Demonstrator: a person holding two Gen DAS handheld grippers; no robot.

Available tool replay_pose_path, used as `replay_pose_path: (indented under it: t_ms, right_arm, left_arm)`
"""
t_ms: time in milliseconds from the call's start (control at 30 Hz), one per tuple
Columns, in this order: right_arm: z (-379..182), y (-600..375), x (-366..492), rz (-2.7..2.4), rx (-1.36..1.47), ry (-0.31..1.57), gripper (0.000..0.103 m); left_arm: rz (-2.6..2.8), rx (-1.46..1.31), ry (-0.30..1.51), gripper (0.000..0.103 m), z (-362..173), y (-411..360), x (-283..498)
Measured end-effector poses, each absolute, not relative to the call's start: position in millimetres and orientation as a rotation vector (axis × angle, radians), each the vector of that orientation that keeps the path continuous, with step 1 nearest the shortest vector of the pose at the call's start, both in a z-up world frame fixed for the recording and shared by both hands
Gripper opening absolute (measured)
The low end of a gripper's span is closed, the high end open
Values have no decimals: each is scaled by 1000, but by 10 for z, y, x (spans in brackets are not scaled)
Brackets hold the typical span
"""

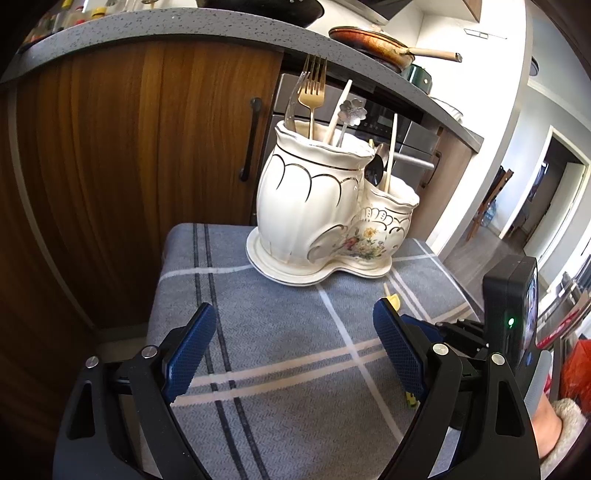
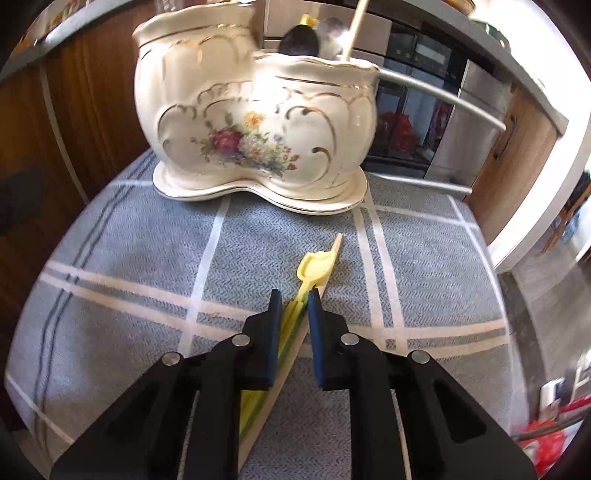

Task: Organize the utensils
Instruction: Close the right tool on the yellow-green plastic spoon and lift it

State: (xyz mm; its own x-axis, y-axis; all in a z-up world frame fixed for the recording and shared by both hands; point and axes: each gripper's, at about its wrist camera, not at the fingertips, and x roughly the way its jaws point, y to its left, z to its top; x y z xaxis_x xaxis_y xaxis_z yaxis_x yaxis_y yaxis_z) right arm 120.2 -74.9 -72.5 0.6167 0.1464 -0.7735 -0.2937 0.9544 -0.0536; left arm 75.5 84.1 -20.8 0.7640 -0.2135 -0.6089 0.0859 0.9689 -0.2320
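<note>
A cream two-pot ceramic utensil holder [image 1: 321, 206] with gold trim and a flower print stands at the far end of a grey checked cloth [image 1: 280, 332]. It also shows in the right wrist view [image 2: 258, 122]. Gold forks [image 1: 313, 92], a flower-shaped spoon [image 1: 352, 110] and pale sticks stand in it. My left gripper [image 1: 295, 350] is open and empty above the cloth. My right gripper [image 2: 293, 302] is shut on a yellow plastic spoon [image 2: 316, 267] lying on the cloth beside a pale chopstick [image 2: 334, 245]. The spoon's tip shows in the left wrist view [image 1: 394, 301].
Wooden cabinet doors [image 1: 129, 155] and a steel oven [image 2: 424, 110] stand behind the holder. A grey counter [image 1: 184, 22] above carries a frying pan [image 1: 380, 42]. The cloth's right edge [image 2: 491, 266] drops to the floor.
</note>
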Motion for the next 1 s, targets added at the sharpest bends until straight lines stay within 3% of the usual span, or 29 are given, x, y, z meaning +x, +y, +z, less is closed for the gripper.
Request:
replay_pose_path:
  t_ms: [100,633,900,1000]
  right_arm:
    - [-682,-789,1183,283,-144,866,6]
    - [-335,-1188,1051,308,17,764,6]
    - [-213,-1644,1089,257,86,741,6]
    - [-202,-1790,1099,239,91,736,6]
  left_arm:
    - [-169,-186,684,87,-207,815,756]
    - [-208,-157,707,87,-252,641,789]
    - [-349,-63,796,87,-443,22,900]
    - [-407,-22,843,80,-553,-271,948]
